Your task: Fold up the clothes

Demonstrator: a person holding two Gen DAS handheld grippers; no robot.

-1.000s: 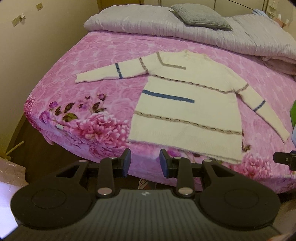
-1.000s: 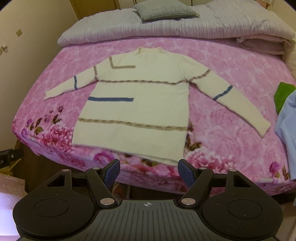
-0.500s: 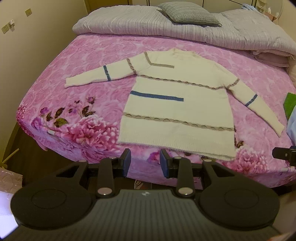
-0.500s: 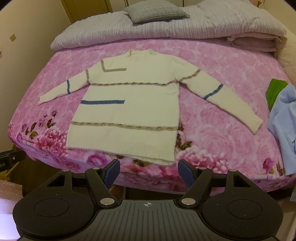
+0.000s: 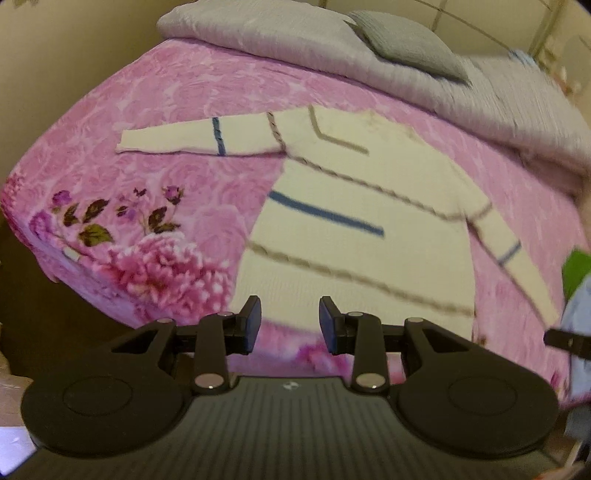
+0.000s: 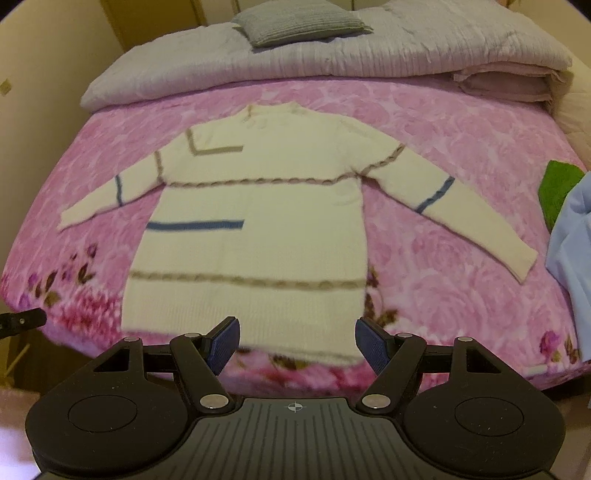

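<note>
Presently the bed (image 6: 461,147), under a pink floral cover, carries a cream sweater (image 6: 266,206) laid flat, sleeves spread, hem at the near edge. A grey pillow (image 6: 299,18) lies at the far end. The right tool (image 6: 295,347) stands wide open and empty; the left tool (image 5: 290,325) is partly open, also empty.

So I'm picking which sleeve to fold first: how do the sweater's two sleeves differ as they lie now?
The left sleeve lies closer to the bed's side edge, ending above the flower print; the right sleeve has more open pink cover around it. The right sleeve's cuff points towards the green cloth and blue cloth; the left sleeve's cuff has no clothes near it. Both lie flat, spread out and down from the body, each with one blue stripe.
</note>
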